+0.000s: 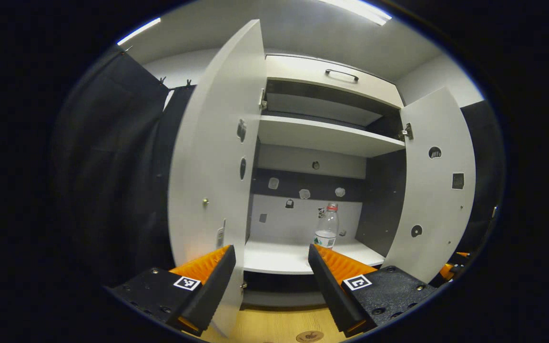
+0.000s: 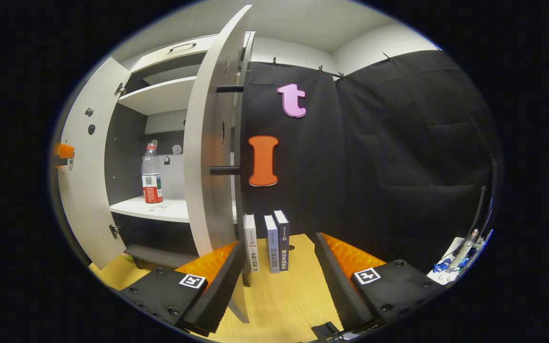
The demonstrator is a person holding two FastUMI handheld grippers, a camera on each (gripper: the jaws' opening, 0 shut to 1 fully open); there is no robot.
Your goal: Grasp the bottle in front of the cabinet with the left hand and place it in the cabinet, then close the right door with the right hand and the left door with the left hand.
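bottle: clear plastic bottle with red cap and red label [image 2: 151, 174], upright on the lower shelf inside the white cabinet [image 1: 324, 136]; placing looks done
right tool [image 2: 274, 274]: fingers spread, empty
right door [image 2: 210, 157]: wide open, edge-on, just left of and ahead of the right tool, the nearer one
left tool [image 1: 271, 278]: fingers apart, empty, faces the opening
left door [image 1: 212, 166]: open

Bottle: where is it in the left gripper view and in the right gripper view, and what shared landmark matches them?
Left gripper view: bottle lower centre, upright on the cabinet's lower shelf, just above the right fingertip.
Right gripper view: bottle left of centre, upright on that shelf, between the two open doors.
Shared landmark: the upper shelf above the bottle.
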